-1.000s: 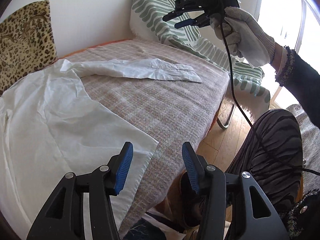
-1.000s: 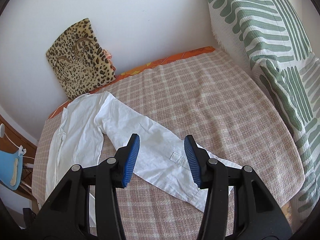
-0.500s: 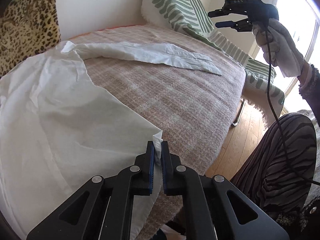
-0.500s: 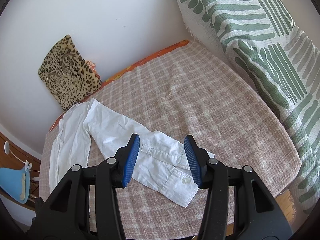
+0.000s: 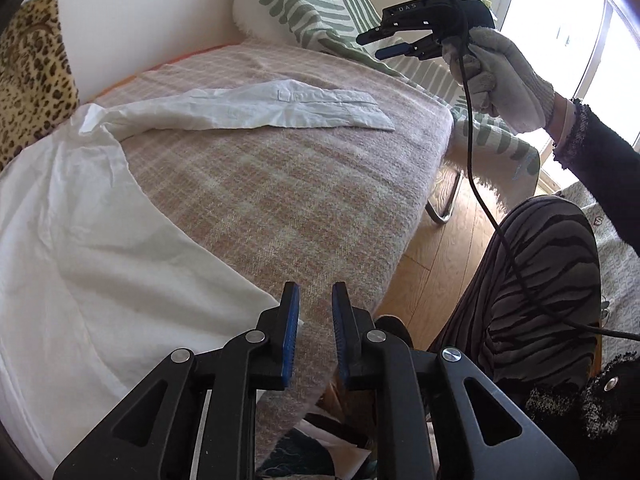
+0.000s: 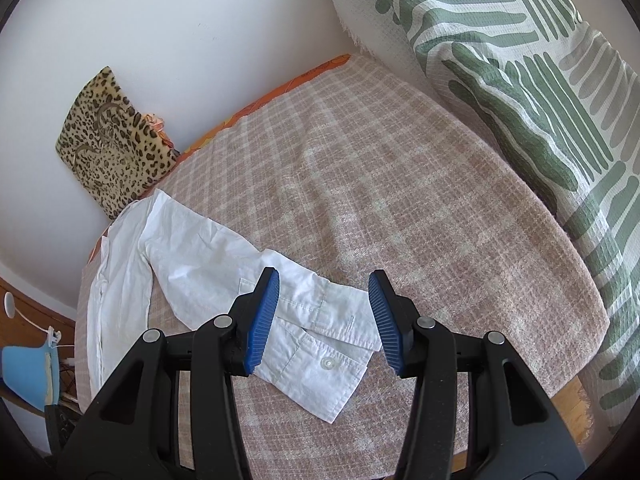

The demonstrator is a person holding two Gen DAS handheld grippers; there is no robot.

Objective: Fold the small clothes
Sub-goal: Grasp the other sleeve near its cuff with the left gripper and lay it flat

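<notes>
A white shirt (image 5: 100, 240) lies flat on the plaid blanket (image 5: 280, 200), one long sleeve (image 5: 280, 108) stretched out to the right. My left gripper (image 5: 315, 312) is at the shirt's lower hem corner near the bed's edge. Its jaws are opening; only blanket shows in the narrow gap, and the corner lies against the left finger. My right gripper (image 6: 324, 276), held by a gloved hand (image 5: 504, 80), hovers open above the sleeve's buttoned cuff (image 6: 320, 376) without touching it. It also shows in the left wrist view as the right gripper (image 5: 368, 47).
A leopard-print cushion (image 6: 112, 140) leans on the wall behind the shirt. A green-striped pillow (image 6: 520, 80) fills the bed's right end. Wooden floor (image 5: 440, 220) and the person's striped trouser leg (image 5: 540, 280) are beside the bed's edge. A blue object (image 6: 24, 376) sits far left.
My left gripper shut on the hem corner half a second ago; now its jaws have parted and the corner is out of them. My right gripper has come down closer over the cuff.
</notes>
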